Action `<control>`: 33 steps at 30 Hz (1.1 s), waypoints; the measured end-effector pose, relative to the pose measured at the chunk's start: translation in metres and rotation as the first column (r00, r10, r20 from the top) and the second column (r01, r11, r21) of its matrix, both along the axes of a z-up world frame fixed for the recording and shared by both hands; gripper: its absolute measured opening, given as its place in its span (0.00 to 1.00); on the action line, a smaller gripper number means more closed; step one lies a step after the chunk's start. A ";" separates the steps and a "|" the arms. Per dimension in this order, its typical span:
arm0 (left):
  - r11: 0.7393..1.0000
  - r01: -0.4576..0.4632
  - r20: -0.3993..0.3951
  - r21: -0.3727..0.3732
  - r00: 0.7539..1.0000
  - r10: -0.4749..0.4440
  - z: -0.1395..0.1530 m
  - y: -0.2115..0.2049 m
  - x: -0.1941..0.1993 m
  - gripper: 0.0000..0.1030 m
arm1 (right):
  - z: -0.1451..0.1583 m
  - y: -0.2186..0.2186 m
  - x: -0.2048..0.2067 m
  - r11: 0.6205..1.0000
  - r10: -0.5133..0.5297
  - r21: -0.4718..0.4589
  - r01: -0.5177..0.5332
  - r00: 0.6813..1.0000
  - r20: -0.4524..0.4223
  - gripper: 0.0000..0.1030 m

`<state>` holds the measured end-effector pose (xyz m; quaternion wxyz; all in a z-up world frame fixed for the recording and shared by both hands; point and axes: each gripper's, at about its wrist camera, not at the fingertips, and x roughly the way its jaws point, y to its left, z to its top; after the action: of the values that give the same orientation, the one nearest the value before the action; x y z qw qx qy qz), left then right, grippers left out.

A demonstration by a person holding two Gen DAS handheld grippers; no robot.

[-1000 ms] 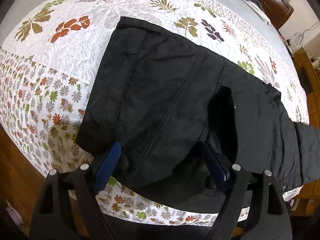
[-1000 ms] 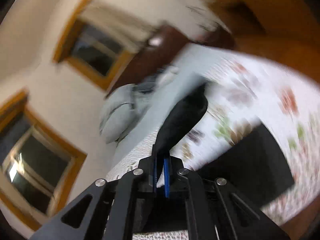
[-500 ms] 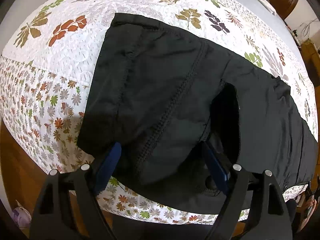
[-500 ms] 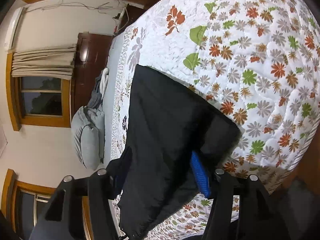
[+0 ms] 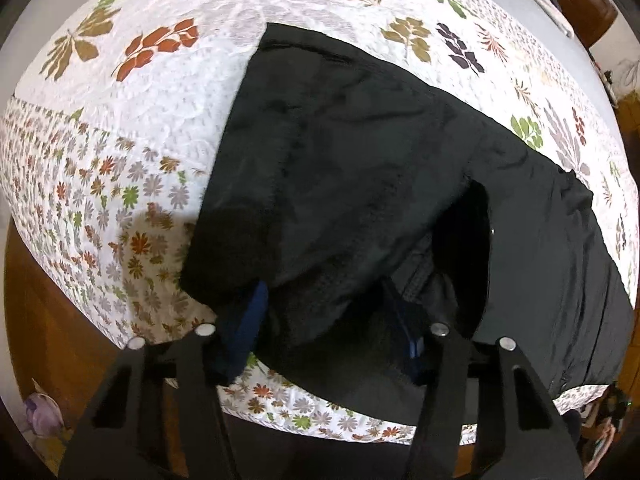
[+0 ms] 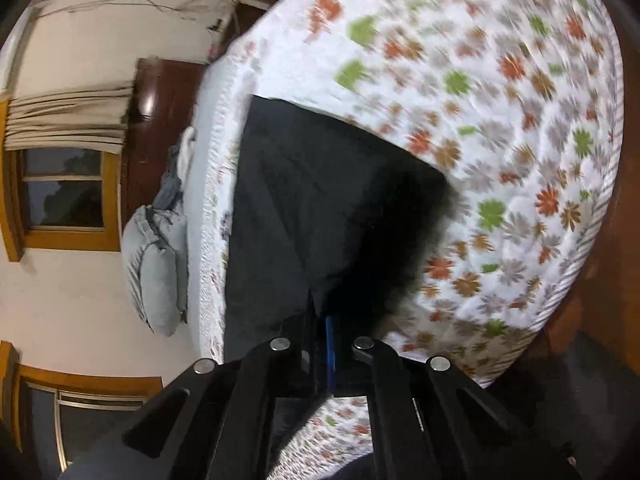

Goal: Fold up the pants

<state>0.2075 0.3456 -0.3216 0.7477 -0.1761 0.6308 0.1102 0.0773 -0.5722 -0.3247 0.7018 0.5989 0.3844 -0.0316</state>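
Pants: black, lying spread on the bed's floral quilt, waist end near the left gripper, legs running off to the right and far; a fold of cloth is lifting at the near edge.
Left gripper: fingers standing wide apart, straddling the near waist edge w/ cloth bunching between them; not pinching anything as far as I can tell.
Right gripper: fingers drawn nearly together, thin gap only, w/ a dark hem corner sitting right at the tips; looks to be gripping the pants there, but the contact pt is in shadow.
Step, prob.: picking up both ends to bring one half over the other.
Risk 1: left fingers closing on just the top layer, so the lower layer is staying behind and the fold is going crooked.
Risk 2: right grip being shallow on slick cloth, hem slipping out mid-lift.
Risk 3: pants lying close to the near bed edge, so a pull toward the near side is dragging them off onto the floor.
Hidden/unclear: right view is motion-blurred; left finger pad partly buried under cloth; far leg ends cut off at frame right; dark opening near the waist, can't tell pocket or fly.
Other: grey pillow on far side of bed.
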 end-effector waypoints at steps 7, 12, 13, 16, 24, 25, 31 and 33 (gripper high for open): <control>0.999 0.025 0.012 0.021 1.000 -0.025 -0.004 -0.009 0.000 0.63 | -0.003 -0.005 0.015 1.000 0.026 0.001 -0.026 1.000 -0.004 0.08; 0.997 0.061 0.023 0.051 0.998 -0.062 -0.001 -0.019 -0.002 0.69 | 0.023 -0.029 -0.010 0.996 -0.069 -0.049 0.071 0.996 0.050 0.43; 0.997 0.066 0.040 0.041 0.997 -0.068 0.002 -0.021 -0.004 0.79 | 0.034 -0.037 -0.019 0.990 -0.101 -0.089 0.105 0.994 0.051 0.43; 0.996 0.074 0.094 0.058 0.992 -0.079 0.010 -0.031 -0.012 0.86 | 0.051 -0.044 -0.028 0.985 -0.116 -0.122 0.125 0.990 0.077 0.42; 0.999 0.029 0.119 0.044 0.992 -0.034 0.001 -0.031 -0.024 0.86 | 0.042 -0.023 0.006 0.991 -0.017 -0.134 0.024 0.998 0.053 0.42; 0.999 0.023 0.106 0.037 0.994 -0.027 -0.001 -0.029 -0.024 0.86 | 0.033 -0.021 0.011 0.992 -0.006 -0.123 0.011 0.999 0.041 0.42; 1.000 0.024 0.081 0.012 0.996 -0.024 -0.010 -0.021 -0.017 0.87 | 0.009 -0.018 0.019 0.994 0.024 -0.105 -0.027 0.999 -0.032 0.29; 1.000 0.027 0.089 0.007 0.996 -0.028 -0.010 -0.022 -0.015 0.87 | 0.017 -0.021 0.014 0.997 0.016 -0.077 -0.016 1.000 0.003 0.35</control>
<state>0.1928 0.3241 -0.3316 0.7771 -0.1699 0.5988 0.0937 0.0914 -0.5929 -0.3079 0.7254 0.5682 0.3864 -0.0397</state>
